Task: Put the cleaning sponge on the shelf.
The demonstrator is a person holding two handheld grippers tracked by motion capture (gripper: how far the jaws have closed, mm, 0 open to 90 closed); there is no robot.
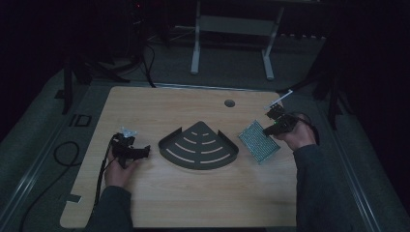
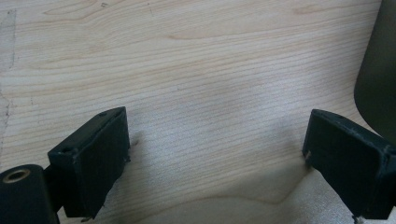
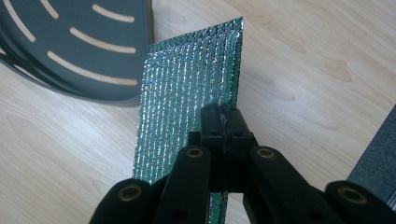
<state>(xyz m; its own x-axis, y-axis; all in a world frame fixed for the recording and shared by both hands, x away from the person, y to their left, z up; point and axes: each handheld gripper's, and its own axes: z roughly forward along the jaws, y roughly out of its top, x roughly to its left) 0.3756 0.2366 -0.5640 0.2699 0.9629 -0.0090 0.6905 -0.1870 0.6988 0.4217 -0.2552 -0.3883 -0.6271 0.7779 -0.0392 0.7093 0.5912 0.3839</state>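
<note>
Right gripper (image 3: 223,122) jaws clamped on foil pouch (image 3: 187,93), not yet in corner tray (image 1: 199,145); left gripper (image 2: 215,154) jaws apart, idle on table (image 2: 196,56).

The high view is very dim and grainy: the room around the table (image 1: 193,193) sinks into near black, and the wooden top is the one lit area. Both gripper views are far brighter, with even, soft light. In the left gripper view a faint shadow lies on the wood between the jaws. In the right gripper view the foil pad (image 3: 187,93) glitters with small glints, while the jaws nearest the lens look soft
</note>
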